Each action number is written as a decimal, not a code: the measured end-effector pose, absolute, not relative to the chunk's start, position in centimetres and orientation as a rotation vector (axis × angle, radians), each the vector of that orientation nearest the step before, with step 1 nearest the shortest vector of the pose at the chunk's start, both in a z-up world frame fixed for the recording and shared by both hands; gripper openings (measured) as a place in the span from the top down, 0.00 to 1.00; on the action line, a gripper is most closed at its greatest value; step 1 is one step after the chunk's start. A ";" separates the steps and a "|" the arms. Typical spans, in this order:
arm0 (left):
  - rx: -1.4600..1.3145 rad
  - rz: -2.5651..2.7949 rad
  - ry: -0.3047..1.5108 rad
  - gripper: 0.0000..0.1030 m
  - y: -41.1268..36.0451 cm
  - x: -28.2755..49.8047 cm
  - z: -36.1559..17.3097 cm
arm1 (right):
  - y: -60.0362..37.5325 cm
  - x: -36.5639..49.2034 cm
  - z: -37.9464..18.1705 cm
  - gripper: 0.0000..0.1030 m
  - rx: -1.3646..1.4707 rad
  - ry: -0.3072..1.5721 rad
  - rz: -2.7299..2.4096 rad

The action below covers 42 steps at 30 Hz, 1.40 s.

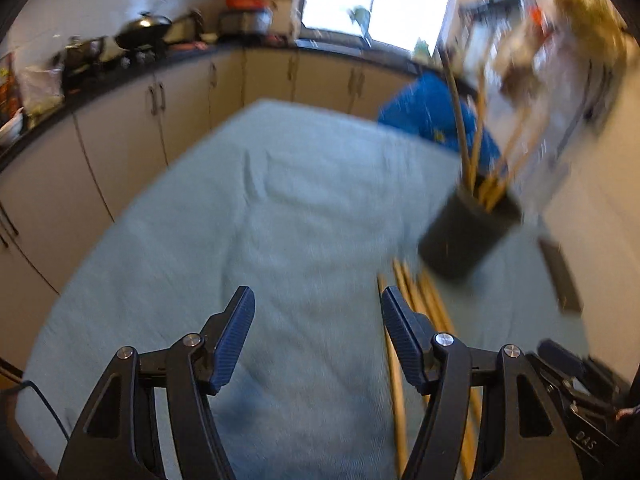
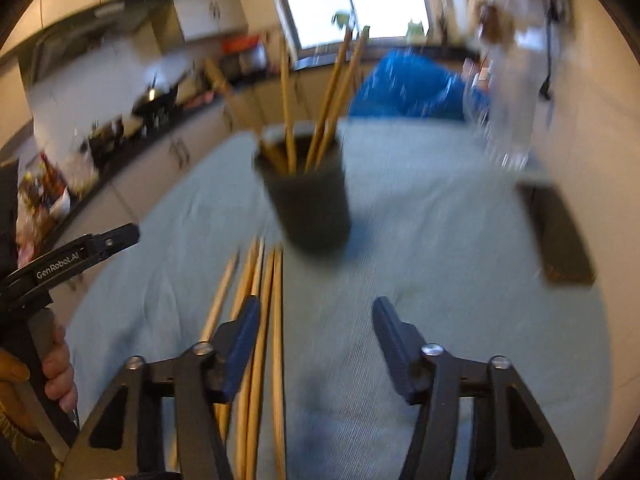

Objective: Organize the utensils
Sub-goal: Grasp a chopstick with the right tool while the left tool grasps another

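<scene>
Loose chopsticks point(image 2: 256, 340) lying in a rough bundle on the pale green cloth of the worktop point(image 2: 400, 240), just in front of the dark holder cup point(image 2: 308, 200), which stands upright with several chopsticks point(image 2: 320, 120) already leaning inside. A dark flat object point(image 2: 560, 236) resting well apart, off to the right of the cup.

Judged step: picking up the next loose stick for the cup. Best done by singling out one stick at the bundle's edge, closing across its shaft near the middle so it stays level, then tipping it upright before lowering it into the cup's mouth without knocking the cup over. Blur in both views, so fine contact hard to read.

Right gripper point(image 2: 316, 312) spread wide and holding nothing, its left finger just over the bundle; touching or not, cannot tell. Left gripper point(image 1: 318, 300) likewise wide apart and unladen, hovering over bare cloth with the sticks just beside its right finger.
</scene>
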<state>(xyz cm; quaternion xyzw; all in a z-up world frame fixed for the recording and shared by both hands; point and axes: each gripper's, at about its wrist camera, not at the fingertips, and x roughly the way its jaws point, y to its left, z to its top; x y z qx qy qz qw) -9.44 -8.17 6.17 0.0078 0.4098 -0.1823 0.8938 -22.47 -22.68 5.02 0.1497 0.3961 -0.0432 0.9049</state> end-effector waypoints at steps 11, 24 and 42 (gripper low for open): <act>0.167 -0.461 0.956 0.56 -12.1 -10.3 1.9 | -20.4 -21.2 1.6 0.62 0.217 0.930 -0.068; 0.185 -0.462 0.972 1.00 -11.1 -9.5 1.6 | -20.8 -19.4 1.5 0.89 0.215 0.974 -0.155; 0.177 -0.547 1.006 0.75 -12.8 -10.1 1.7 | -23.7 -26.2 1.5 0.92 0.285 0.985 -0.220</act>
